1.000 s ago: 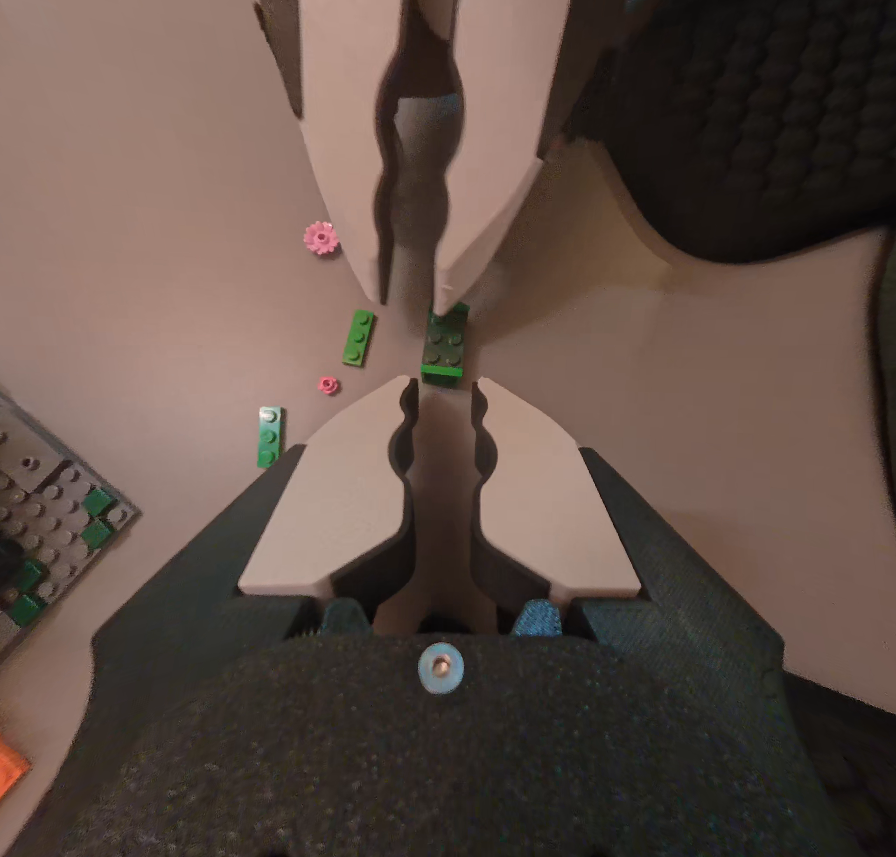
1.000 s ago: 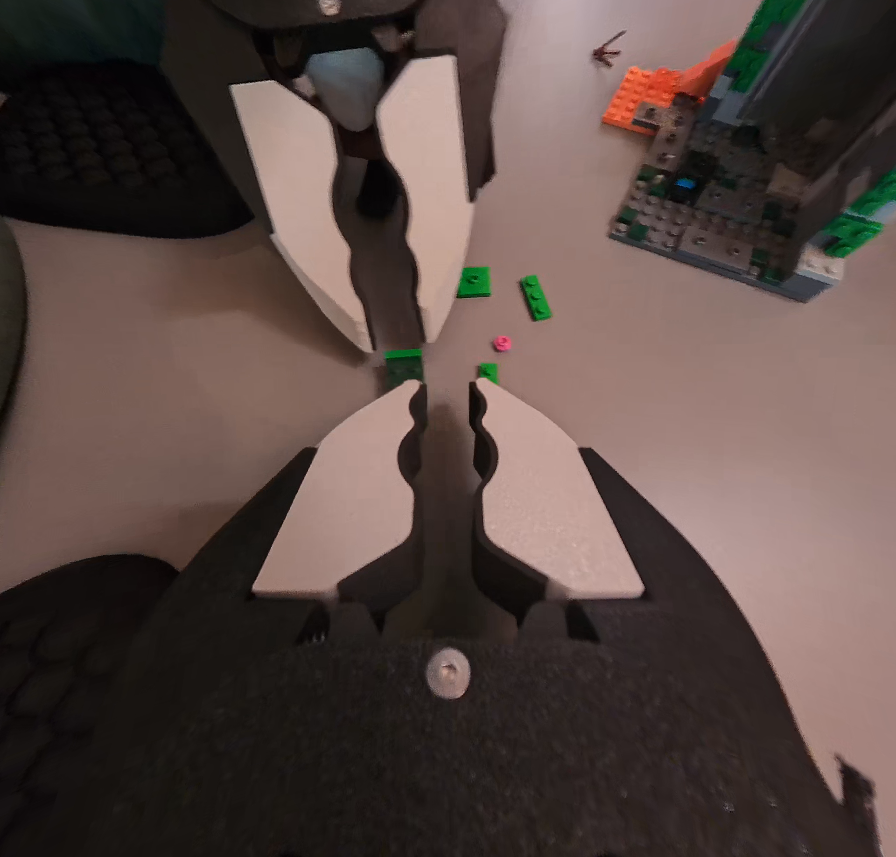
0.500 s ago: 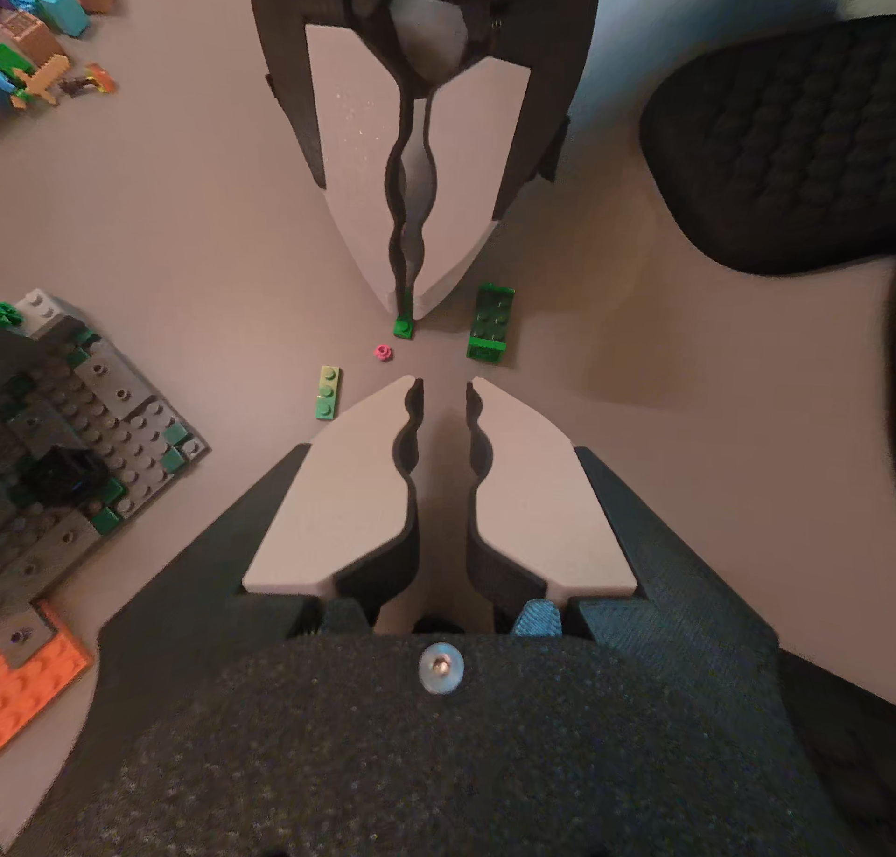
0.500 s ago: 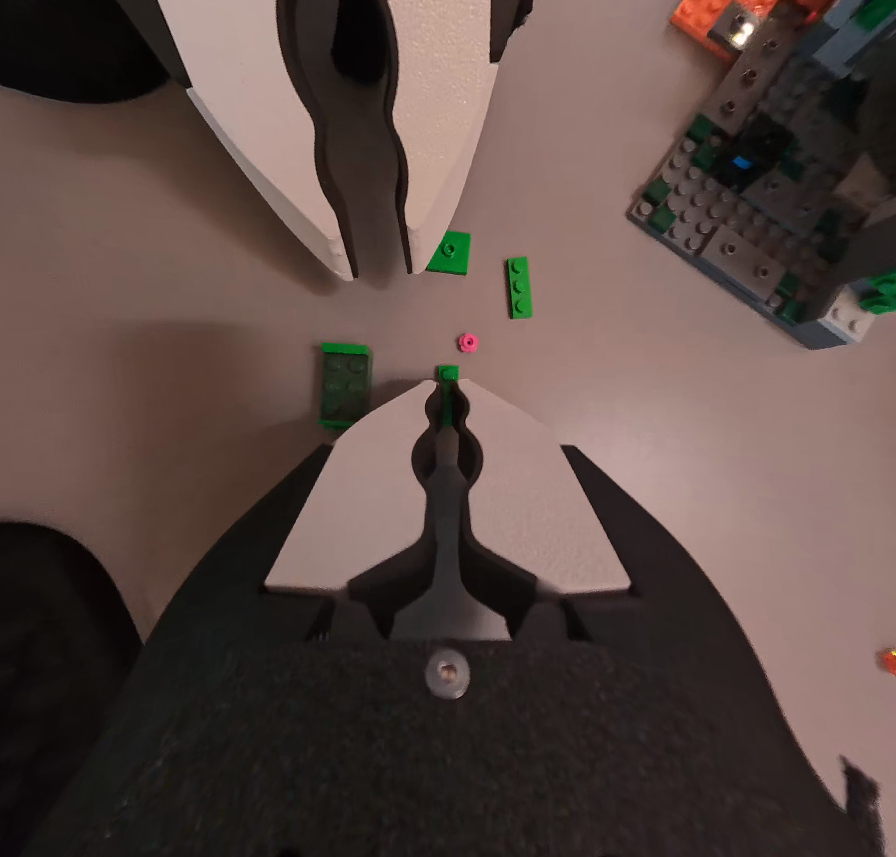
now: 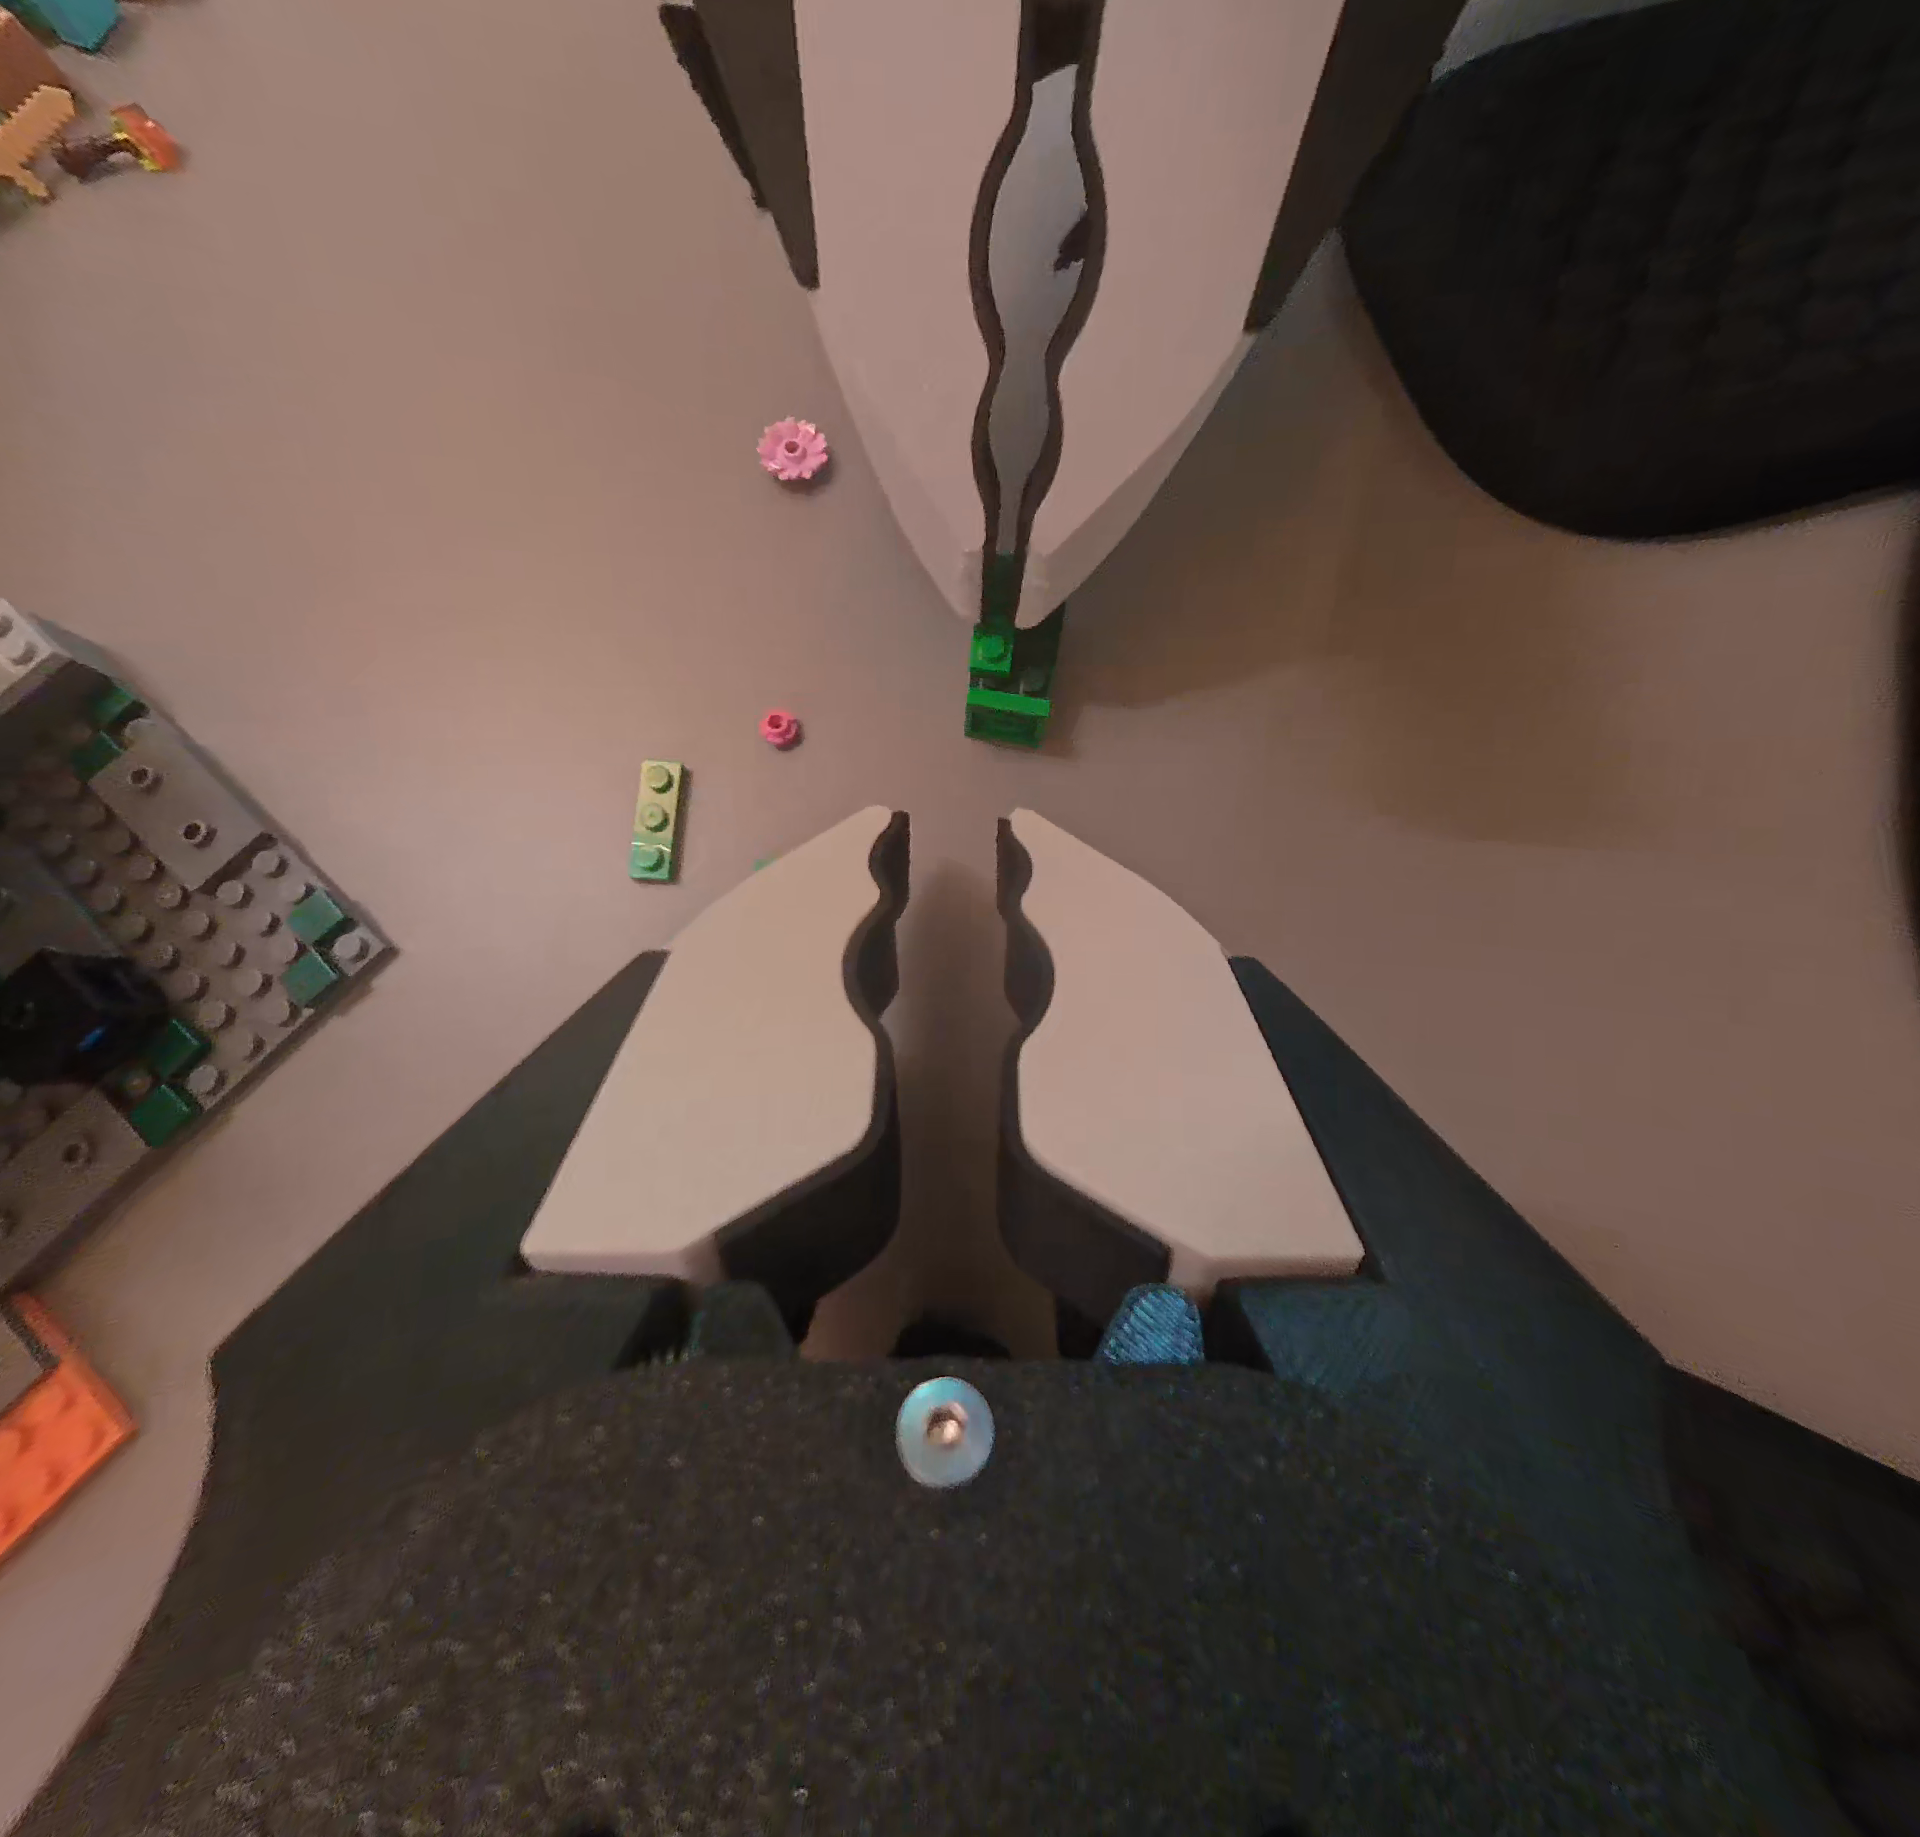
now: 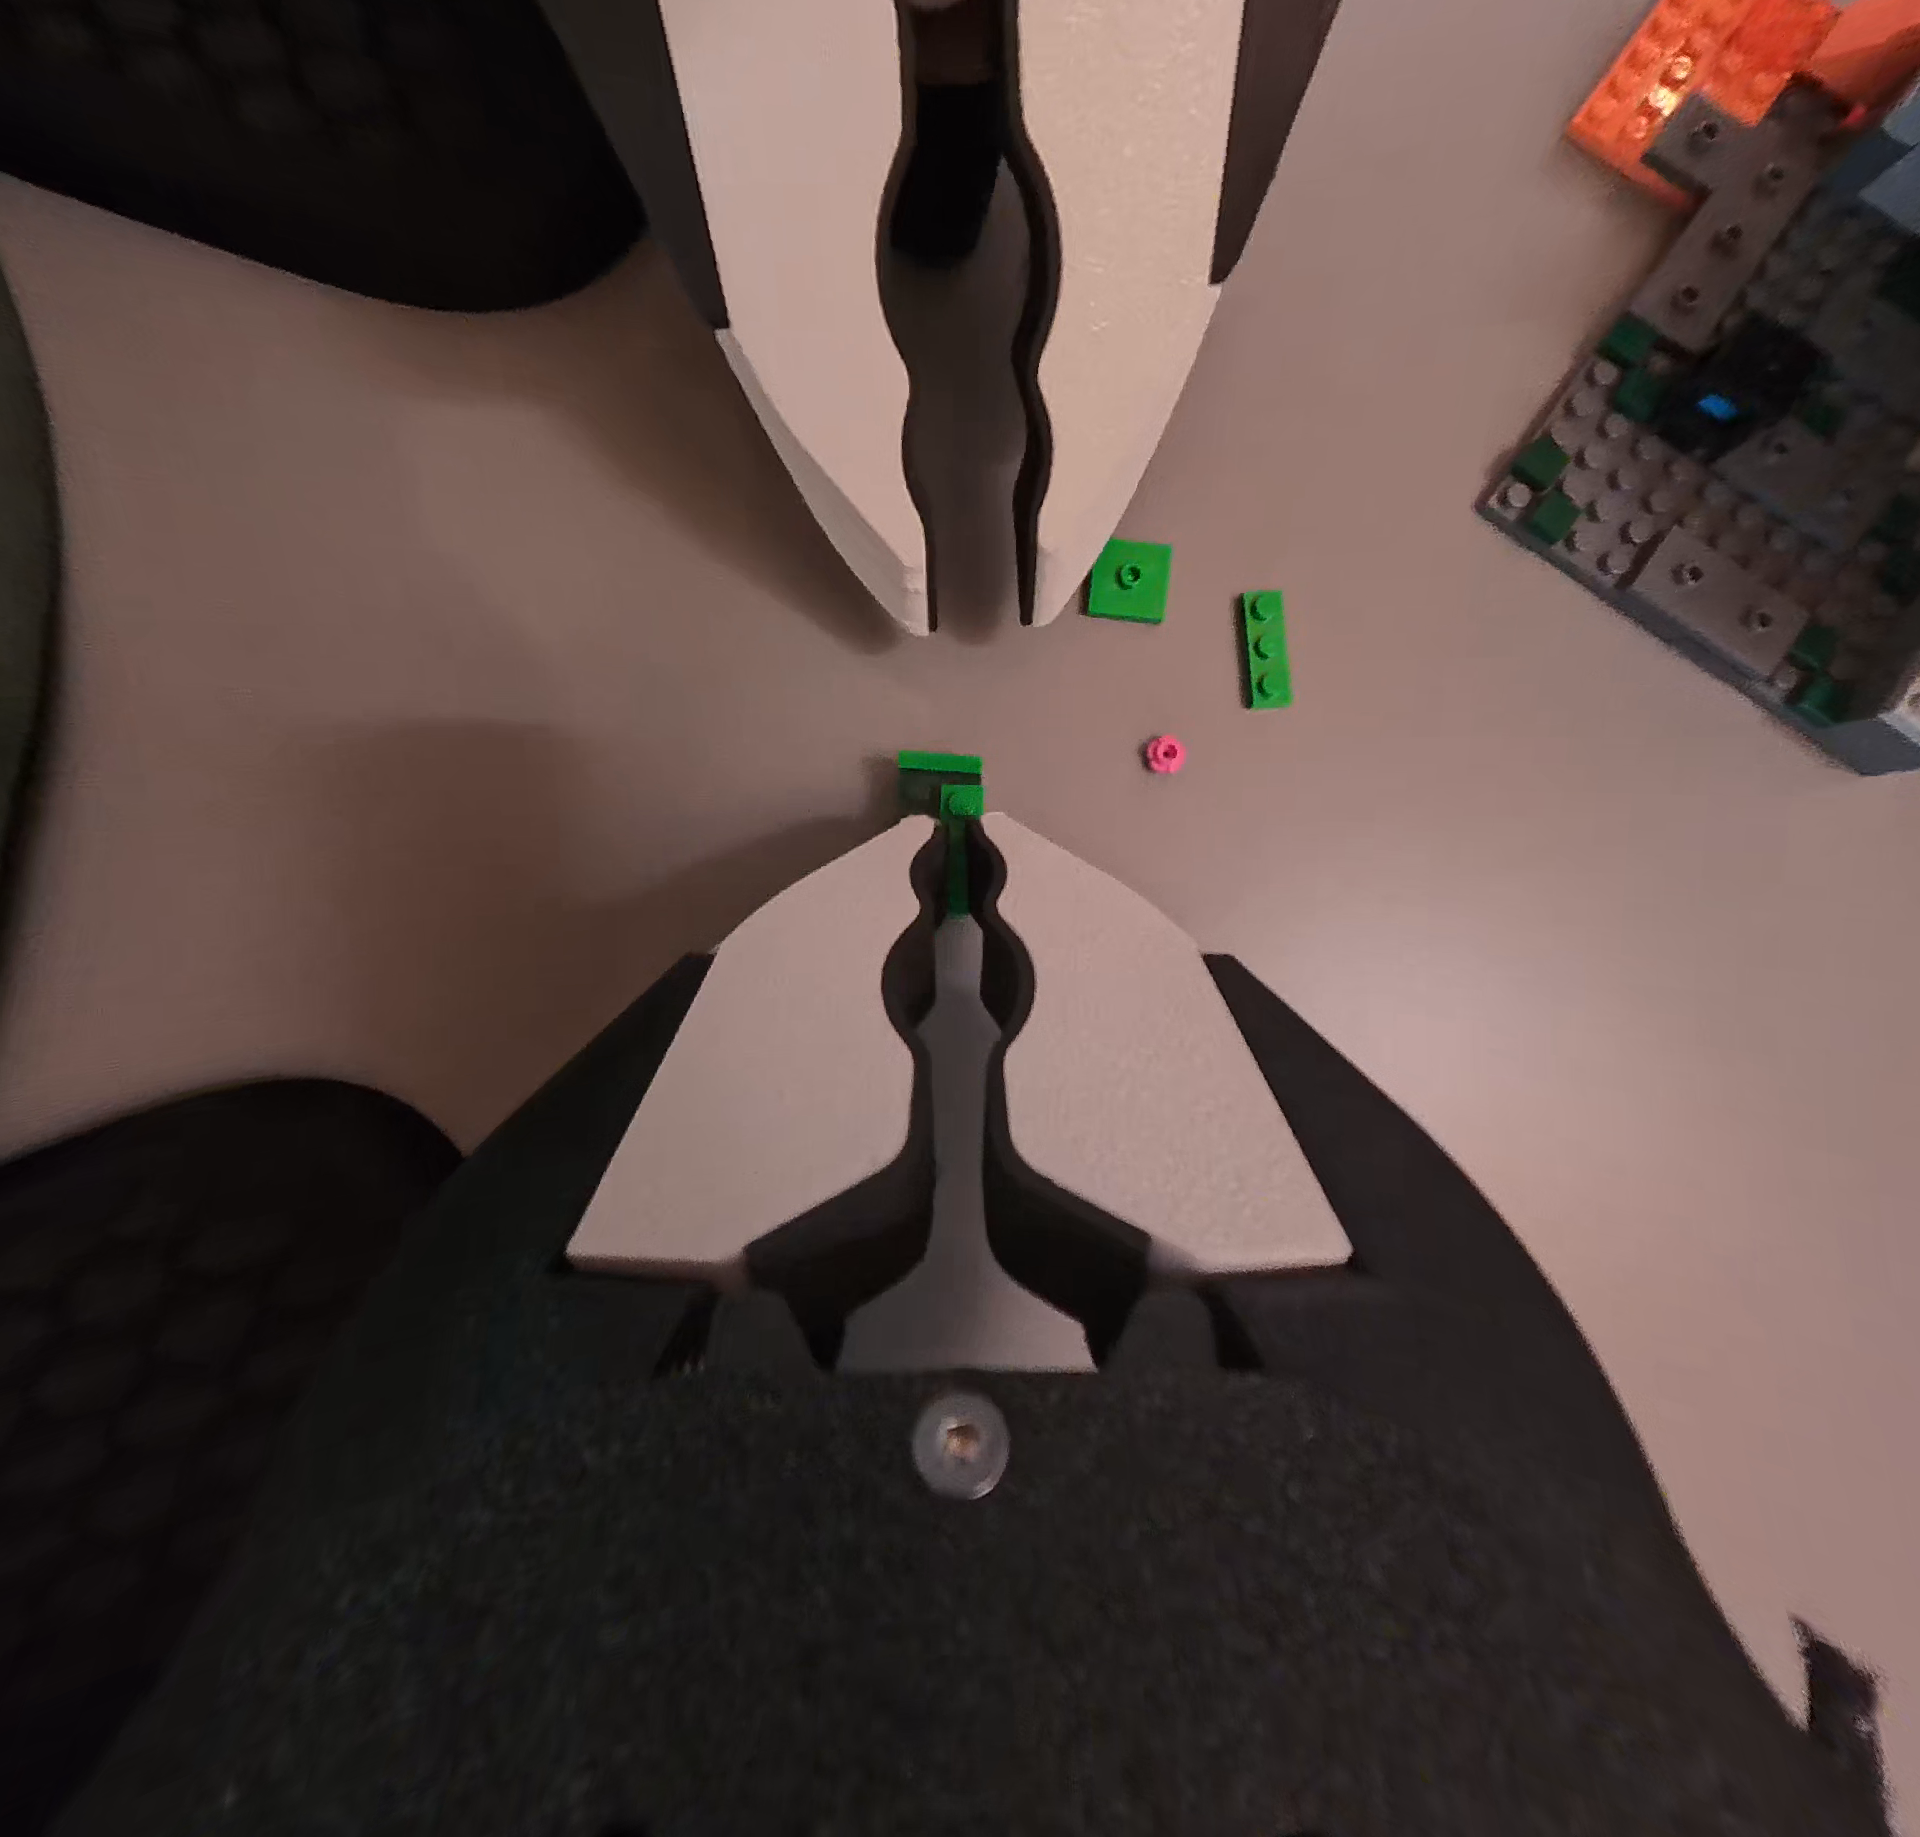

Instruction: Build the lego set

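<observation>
My right gripper (image 6: pixel 958 821) is shut on a small bright green plate (image 6: pixel 961 805), gripped edge-on. The plate's free end sits over a dark green brick (image 6: pixel 928 774) that lies on the table; I cannot tell whether they touch. In the left wrist view the right gripper (image 5: pixel 1003 592) comes in from the top with the plate (image 5: pixel 992 647) above the brick (image 5: pixel 1006 717). My left gripper (image 5: pixel 951 826) is open and empty, a short way in front of the brick. It also shows in the right wrist view (image 6: pixel 977 618), opposite the right one.
A green one-stud square plate (image 6: pixel 1129 579), a green three-stud plate (image 6: pixel 1264 649) and a pink stud (image 6: pixel 1166 753) lie beside the brick. A pink flower (image 5: pixel 793 449) lies farther off. The grey build (image 6: pixel 1714 540) with orange plates (image 6: pixel 1683 62) stands aside. A black cushion (image 5: pixel 1662 229) is near. Both grippers' tips are close together, under 4 cm apart. The pink stud (image 6: pixel 1166 753) lies around 4 cm away from my left fingertips. The left camera catches it too, in the left wrist view (image 5: pixel 778 731).
My right gripper shut on the small green plate and carried it sideways to the dark green brick. My left gripper stayed open.
</observation>
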`<state>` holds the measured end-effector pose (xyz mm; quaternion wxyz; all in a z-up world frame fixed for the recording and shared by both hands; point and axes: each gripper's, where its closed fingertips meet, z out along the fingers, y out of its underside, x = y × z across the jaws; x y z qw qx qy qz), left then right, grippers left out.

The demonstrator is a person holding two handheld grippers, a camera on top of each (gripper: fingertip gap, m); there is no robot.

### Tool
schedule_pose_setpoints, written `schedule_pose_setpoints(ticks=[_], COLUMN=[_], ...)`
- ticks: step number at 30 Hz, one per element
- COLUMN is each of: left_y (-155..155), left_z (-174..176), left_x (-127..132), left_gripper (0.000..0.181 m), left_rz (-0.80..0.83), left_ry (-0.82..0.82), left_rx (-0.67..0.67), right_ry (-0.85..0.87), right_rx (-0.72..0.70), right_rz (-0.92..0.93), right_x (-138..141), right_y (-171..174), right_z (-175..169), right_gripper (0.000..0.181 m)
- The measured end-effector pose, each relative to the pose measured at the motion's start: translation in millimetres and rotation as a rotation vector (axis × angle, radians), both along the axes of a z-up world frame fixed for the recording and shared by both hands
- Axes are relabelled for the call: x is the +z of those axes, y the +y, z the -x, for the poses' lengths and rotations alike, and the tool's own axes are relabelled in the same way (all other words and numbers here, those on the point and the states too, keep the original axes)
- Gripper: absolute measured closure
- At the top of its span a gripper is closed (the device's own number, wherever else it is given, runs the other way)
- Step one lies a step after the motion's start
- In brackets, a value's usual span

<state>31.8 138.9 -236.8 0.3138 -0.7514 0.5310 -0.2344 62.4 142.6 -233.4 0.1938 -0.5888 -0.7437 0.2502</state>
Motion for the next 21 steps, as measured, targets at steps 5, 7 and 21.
schedule_pose_setpoints(ticks=[5,7,21], left_y=[-1.7,-2.0,-5.8], left_z=[-2.3,-2.5,-9.3], left_x=[1.1,1.3,-0.8], left_gripper=[0.166,0.166,0.163], left_rz=[-0.004,-0.004,0.003], left_ry=[-0.001,-0.002,-0.007], left_rx=[-0.007,-0.007,-0.018], right_ry=[0.001,-0.002,0.009], right_rx=[0.003,0.006,0.029], right_rz=[0.004,0.001,0.003], right_x=[-0.4,-0.9,3.6], right_y=[-1.3,-1.7,-4.8], right_z=[2.4,3.5,3.1], right_gripper=[0.178,0.178,0.168])
